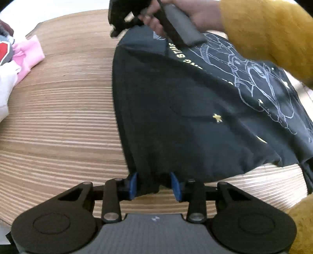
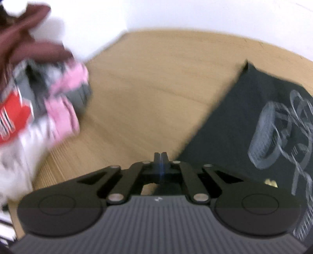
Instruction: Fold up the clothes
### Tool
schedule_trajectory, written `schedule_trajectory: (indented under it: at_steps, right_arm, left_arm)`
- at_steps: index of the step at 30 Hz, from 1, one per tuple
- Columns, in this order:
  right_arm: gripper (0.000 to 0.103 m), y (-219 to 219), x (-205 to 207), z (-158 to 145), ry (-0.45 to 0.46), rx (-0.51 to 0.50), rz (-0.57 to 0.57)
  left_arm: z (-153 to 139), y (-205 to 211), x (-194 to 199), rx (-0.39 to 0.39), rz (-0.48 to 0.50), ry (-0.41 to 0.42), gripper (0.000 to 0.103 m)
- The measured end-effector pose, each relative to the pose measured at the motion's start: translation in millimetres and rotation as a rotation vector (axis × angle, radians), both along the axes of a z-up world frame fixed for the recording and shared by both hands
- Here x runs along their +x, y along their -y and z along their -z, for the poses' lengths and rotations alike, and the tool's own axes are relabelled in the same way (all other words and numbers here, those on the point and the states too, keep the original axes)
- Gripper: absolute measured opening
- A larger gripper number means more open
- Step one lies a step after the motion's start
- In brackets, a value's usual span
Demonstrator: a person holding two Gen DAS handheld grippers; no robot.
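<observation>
A black T-shirt (image 1: 176,107) with a white line drawing and yellow stars lies on the wooden table (image 1: 58,117). My left gripper (image 1: 154,185) sits at its near hem. The blue pads (image 1: 133,185) stand apart with the hem's edge between them, not squeezed. At the shirt's far corner a hand (image 1: 176,17) in a mustard sleeve holds my right gripper (image 1: 119,29). In the blurred right wrist view, the right gripper (image 2: 161,156) is shut. Its tips are over bare table just left of the shirt's edge (image 2: 234,117), and no cloth shows between them.
A heap of other clothes (image 1: 25,52), pink, grey, red and white, lies at the table's left side. The same heap (image 2: 58,97) has a brown garment (image 2: 29,39) above it. Bare wood (image 2: 146,88) lies between heap and shirt, with a white wall behind.
</observation>
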State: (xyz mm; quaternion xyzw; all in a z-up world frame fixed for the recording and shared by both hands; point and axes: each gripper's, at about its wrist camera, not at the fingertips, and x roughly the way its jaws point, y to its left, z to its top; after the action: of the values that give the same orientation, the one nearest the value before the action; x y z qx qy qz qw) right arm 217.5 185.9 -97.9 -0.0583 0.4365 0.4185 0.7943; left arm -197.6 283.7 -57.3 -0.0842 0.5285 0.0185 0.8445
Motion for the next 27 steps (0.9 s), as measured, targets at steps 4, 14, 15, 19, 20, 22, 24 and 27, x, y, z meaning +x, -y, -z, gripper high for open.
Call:
schedule_trajectory:
  at_steps: [4,14,15,19,20,22,24,27]
  right_arm:
    - [0.008,-11.7,-2.5,-11.7,0.041,-0.032,-0.008]
    - [0.027,196.9,-103.9,-21.2,0.138,-0.178,-0.115]
    - [0.027,218.5,-117.0,-19.1,0.148,-0.211,-0.111]
    - [0.027,286.7,-160.2,-6.1,0.122,-0.303,-0.083]
    - [0.027,298.9,-168.8,-3.0,0.119,-0.317,-0.071]
    - [0.027,313.2,-173.0,2.5,0.110,-0.321,0.007]
    - [0.026,321.3,-171.9,9.2,0.073,-0.308,0.100]
    - [0.027,325.4,-178.4,12.0,0.056,-0.282,0.159]
  left_arm:
    - [-7.1,-2.0,-7.6,0.025,-0.067,-0.030,0.043]
    - [-40.5,11.3,2.9,0.078,0.002,0.074,0.062]
    - [-39.3,20.9,6.8,0.081,0.033,0.073,0.062]
    - [-23.1,56.9,30.0,0.078,0.167,0.065,0.062]
    - [-18.8,64.5,36.3,0.077,0.198,0.065,0.062]
    - [-4.7,78.3,50.2,0.112,0.238,0.055,0.062]
    - [4.5,79.9,49.9,0.162,0.254,0.032,0.066]
    - [6.6,75.2,44.7,0.177,0.250,-0.012,0.070]
